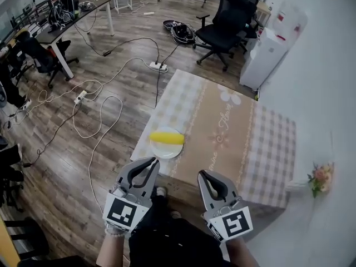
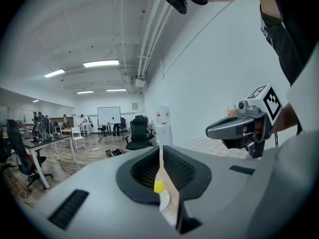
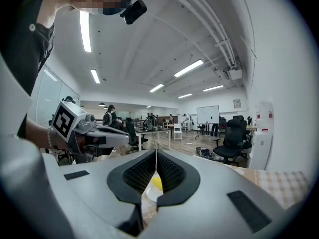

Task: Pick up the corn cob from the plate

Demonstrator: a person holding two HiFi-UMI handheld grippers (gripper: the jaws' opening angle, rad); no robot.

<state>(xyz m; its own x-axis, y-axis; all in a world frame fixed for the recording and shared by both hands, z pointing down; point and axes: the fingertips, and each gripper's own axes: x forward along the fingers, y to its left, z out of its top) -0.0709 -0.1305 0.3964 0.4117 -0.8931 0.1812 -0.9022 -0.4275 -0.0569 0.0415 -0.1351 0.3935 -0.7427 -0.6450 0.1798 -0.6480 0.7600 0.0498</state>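
While the corn cob [image 1: 167, 138] lies across the white plate [image 1: 165, 151] near the table's [image 1: 250, 149] left edge, I hold my left gripper [image 1: 153, 162] and right gripper [image 1: 202, 174] just short of the plate, both with jaws pressed together and, as far as I can tell, empty.

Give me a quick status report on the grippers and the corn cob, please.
Both shut, empty: left gripper, right gripper, short of the plate. On it the corn cob, untouched. Nothing in the way.

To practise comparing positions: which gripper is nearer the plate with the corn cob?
The left gripper, just short of the plate holding the corn cob; the right gripper sits farther aside.
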